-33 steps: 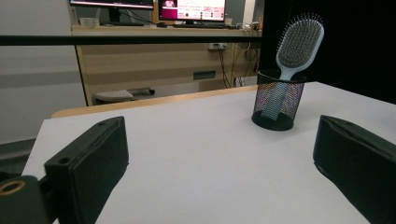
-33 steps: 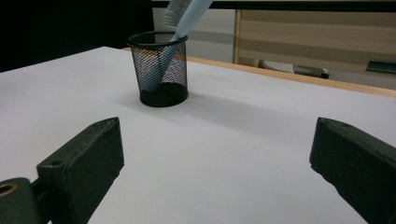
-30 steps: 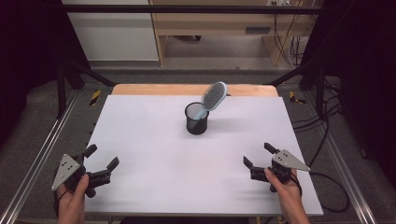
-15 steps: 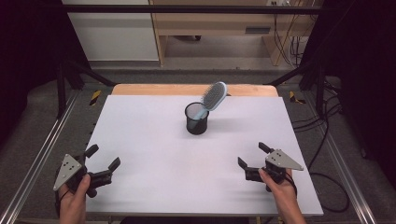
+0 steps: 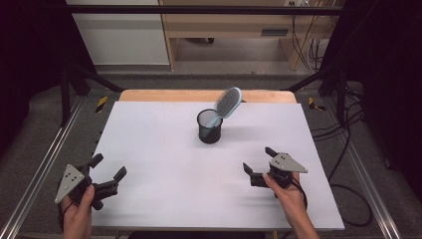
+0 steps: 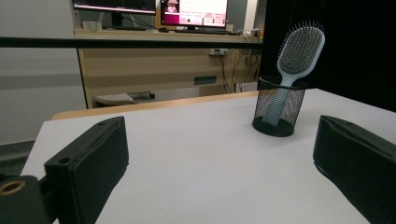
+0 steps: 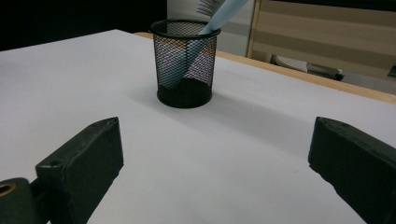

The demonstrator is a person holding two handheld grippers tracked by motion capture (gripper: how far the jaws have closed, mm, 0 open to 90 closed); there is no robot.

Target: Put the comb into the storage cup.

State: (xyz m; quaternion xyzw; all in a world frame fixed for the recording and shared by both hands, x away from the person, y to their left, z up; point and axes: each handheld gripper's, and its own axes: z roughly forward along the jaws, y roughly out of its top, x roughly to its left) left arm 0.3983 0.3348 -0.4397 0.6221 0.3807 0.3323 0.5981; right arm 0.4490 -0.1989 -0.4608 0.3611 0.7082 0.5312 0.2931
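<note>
A black mesh cup (image 5: 209, 126) stands upright near the far middle of the white table (image 5: 164, 144). A light blue hairbrush (image 5: 226, 105) leans in it, handle down, bristle head tilted to the right above the rim. My left gripper (image 5: 108, 167) is open at the near left corner, nothing between its jaws, with the cup (image 6: 279, 106) and brush (image 6: 299, 49) far ahead to its right. My right gripper (image 5: 259, 160) is open right of centre, nearer the cup (image 7: 186, 62), with the brush handle (image 7: 205, 32) showing inside the mesh.
A wooden strip (image 5: 199, 95) borders the table's far edge. Metal frame rails (image 5: 45, 164) run along both sides, and cables (image 5: 343, 149) lie on the floor at the right. A desk with monitors (image 6: 187, 11) stands beyond the table.
My right gripper has moved forward and leftward toward the cup. The left gripper has stayed in place. Cup and brush are unmoved.
</note>
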